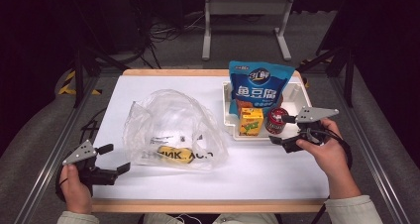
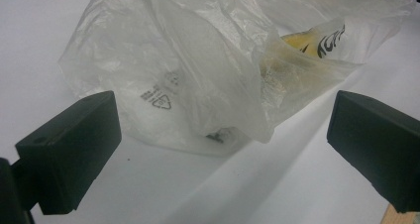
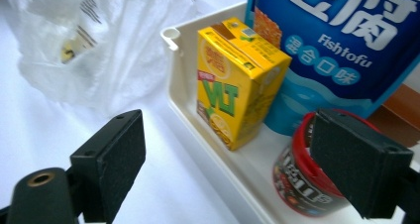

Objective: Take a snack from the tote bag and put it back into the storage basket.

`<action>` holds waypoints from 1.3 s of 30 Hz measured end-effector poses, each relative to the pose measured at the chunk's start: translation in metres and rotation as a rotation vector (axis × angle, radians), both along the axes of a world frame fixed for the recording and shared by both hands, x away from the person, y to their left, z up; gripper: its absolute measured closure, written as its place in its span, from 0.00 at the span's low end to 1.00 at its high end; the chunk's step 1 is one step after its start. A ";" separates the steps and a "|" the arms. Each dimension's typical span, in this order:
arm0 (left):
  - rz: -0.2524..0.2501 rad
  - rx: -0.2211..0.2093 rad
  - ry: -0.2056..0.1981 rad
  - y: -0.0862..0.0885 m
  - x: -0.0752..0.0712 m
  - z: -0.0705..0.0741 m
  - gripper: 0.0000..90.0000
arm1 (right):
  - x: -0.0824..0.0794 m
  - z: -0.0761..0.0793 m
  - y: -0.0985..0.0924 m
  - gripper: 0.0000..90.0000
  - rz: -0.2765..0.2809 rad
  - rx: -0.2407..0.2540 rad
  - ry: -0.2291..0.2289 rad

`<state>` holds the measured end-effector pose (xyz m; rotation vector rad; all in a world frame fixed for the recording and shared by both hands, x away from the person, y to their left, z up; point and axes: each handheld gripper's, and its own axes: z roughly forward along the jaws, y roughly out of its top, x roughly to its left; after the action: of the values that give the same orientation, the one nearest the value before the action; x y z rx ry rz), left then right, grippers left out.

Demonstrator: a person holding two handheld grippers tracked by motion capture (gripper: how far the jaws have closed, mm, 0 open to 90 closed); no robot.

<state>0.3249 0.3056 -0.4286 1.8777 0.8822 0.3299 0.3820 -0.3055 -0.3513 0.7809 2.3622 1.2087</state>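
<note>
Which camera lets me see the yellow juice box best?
The right gripper view: the juice box is close, its label sharp, standing in the white tray. The high view shows it small, and the left gripper view looks at the plastic bag.

Blue, yellow and red against white

Blue foil snack pouch [image 1: 259,85] with white lettering; yellow juice carton [image 3: 237,80], green letters; red-rimmed dark round can [image 3: 307,184]; clear plastic bag [image 1: 171,127], black print.

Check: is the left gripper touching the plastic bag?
Apart. In the left gripper view, the left gripper is open, both fingers short of the bag, with bare white table showing between.
</note>
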 end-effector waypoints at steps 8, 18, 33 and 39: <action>-0.001 0.000 -0.003 0.000 0.001 -0.001 0.01 | -0.014 -0.007 0.001 0.17 0.012 0.043 -0.013; -0.001 -0.002 -0.005 0.001 0.001 -0.001 0.01 | -0.025 -0.029 0.010 0.18 0.017 0.062 0.017; 0.000 0.001 -0.005 0.002 0.001 -0.002 0.01 | -0.025 -0.063 0.007 0.19 -0.027 0.083 0.042; -0.010 0.005 -0.010 0.001 0.001 -0.002 0.01 | -0.022 -0.077 0.003 0.19 -0.030 0.090 0.066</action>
<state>0.3259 0.3070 -0.4309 1.8828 0.8655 0.3356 0.3600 -0.3020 -0.4281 0.8951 2.3533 1.3034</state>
